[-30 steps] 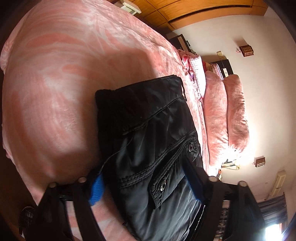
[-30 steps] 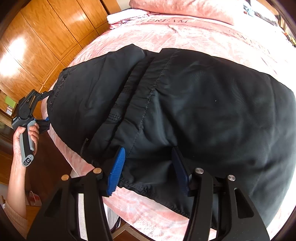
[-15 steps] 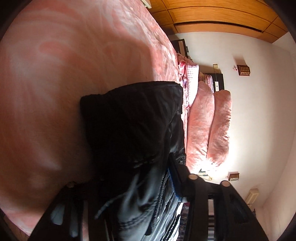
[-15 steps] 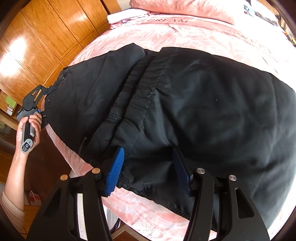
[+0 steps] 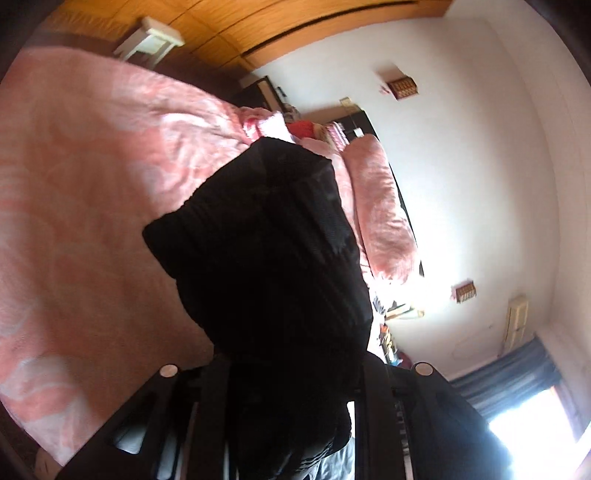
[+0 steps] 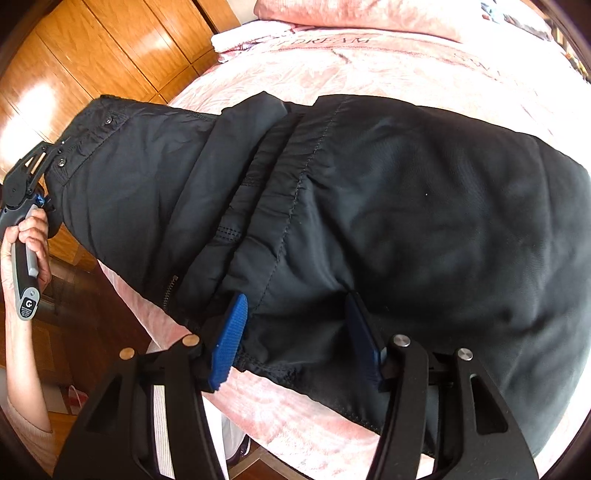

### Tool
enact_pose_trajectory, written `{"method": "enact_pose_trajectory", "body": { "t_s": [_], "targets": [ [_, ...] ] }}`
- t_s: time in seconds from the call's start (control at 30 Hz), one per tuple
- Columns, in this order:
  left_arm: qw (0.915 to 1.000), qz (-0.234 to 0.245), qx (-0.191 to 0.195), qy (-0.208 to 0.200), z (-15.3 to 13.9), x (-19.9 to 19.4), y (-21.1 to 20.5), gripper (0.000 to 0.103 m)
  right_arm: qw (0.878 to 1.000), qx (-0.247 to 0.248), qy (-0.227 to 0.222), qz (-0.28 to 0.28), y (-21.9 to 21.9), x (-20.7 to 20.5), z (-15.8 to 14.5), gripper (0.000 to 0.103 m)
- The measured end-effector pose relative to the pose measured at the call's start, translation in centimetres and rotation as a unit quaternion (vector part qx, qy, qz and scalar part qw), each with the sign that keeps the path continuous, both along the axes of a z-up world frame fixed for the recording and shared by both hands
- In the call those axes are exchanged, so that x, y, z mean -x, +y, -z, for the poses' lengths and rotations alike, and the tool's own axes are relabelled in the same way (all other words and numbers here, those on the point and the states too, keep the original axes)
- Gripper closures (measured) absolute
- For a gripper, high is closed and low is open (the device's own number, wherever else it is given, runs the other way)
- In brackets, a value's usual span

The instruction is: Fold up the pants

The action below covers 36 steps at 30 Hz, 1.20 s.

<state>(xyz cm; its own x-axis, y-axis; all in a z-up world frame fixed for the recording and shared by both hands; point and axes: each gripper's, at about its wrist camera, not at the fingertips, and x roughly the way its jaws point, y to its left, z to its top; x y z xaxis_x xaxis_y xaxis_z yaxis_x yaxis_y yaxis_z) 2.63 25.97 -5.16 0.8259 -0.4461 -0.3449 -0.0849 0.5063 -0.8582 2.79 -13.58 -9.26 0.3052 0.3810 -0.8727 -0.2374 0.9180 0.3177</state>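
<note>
Black pants (image 6: pixel 388 206) cover the near bed; bare pink bedspread (image 6: pixel 332 70) beyond offers room up to the pillows (image 6: pixel 354 14).

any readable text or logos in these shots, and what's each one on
"DREAM" on the pink bedspread, near the pillows; a letter before it is unclear.
"G" logo on the handle label of the left hand-held gripper; the small print under it is too small to read.
More bedspread lettering at right is unreadable.

The bed (image 6: pixel 314 70) is covered with a pink patterned bedspread (image 5: pixel 85 192). Black pants (image 6: pixel 406 206) lie spread across the bedspread, with one end raised off the bed edge. Pink pillows (image 5: pixel 380 214) lie at the head of the bed. A folded white cloth (image 6: pixel 243 35) rests on the bedspread near the pillows.
</note>
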Motion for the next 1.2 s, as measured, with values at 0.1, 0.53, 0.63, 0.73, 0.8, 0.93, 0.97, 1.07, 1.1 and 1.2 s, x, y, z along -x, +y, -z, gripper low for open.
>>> {"method": "enact_pose_trajectory", "body": {
  "t_s": [0.1, 0.53, 0.63, 0.73, 0.8, 0.93, 0.97, 1.07, 1.1, 1.2],
  "targets": [
    [0.9951, 0.035, -0.092, -0.014, -2.7, 0.0, -3.1, 0.085, 1.000, -0.007, -0.010, 0.013, -0.8, 0.4, -0.7, 0.048],
    [0.9313, 0.177, -0.317, -0.036, -5.5, -0.8, -17.1, 0.083, 0.994, -0.041, -0.049, 0.088, -6.9, 2.2, -3.9, 0.048],
    [0.9119, 0.203, -0.355, -0.029, -4.5, -0.3, -19.8, 0.081, 0.992, -0.043, -0.045, 0.107, -8.3, 2.3, -3.8, 0.048],
    [0.8911, 0.250, -0.379, -0.010, -2.8, 0.5, -22.4, 0.070, 0.991, -0.046, -0.041, 0.122, -9.4, 2.5, -3.7, 0.046],
    [0.8737, 0.286, -0.393, 0.007, -1.8, 0.5, -24.1, 0.065, 0.990, -0.047, -0.038, 0.128, -9.9, 2.5, -3.4, 0.045],
    [0.8412, 0.327, -0.429, 0.031, 0.9, 0.8, -26.5, 0.059, 0.990, -0.041, -0.027, 0.133, -10.4, 2.4, -2.6, 0.045],
    [0.8332, 0.333, -0.440, 0.034, 1.2, 0.9, -26.9, 0.057, 0.990, -0.034, -0.023, 0.133, -10.4, 2.4, -2.3, 0.045],
    [0.8233, 0.351, -0.444, 0.033, 0.6, 1.5, -27.4, 0.035, 0.992, -0.023, -0.021, 0.125, -10.2, 2.2, -1.8, 0.045],
    [0.8292, 0.362, -0.425, 0.028, 0.2, 1.8, -27.2, 0.025, 0.992, -0.021, -0.021, 0.123, -10.2, 2.2, -1.8, 0.045],
    [0.8516, 0.369, -0.371, 0.020, -1.3, 3.5, -26.2, 0.021, 0.991, -0.032, -0.023, 0.130, -10.4, 2.1, -2.2, 0.045]
  ]
}}
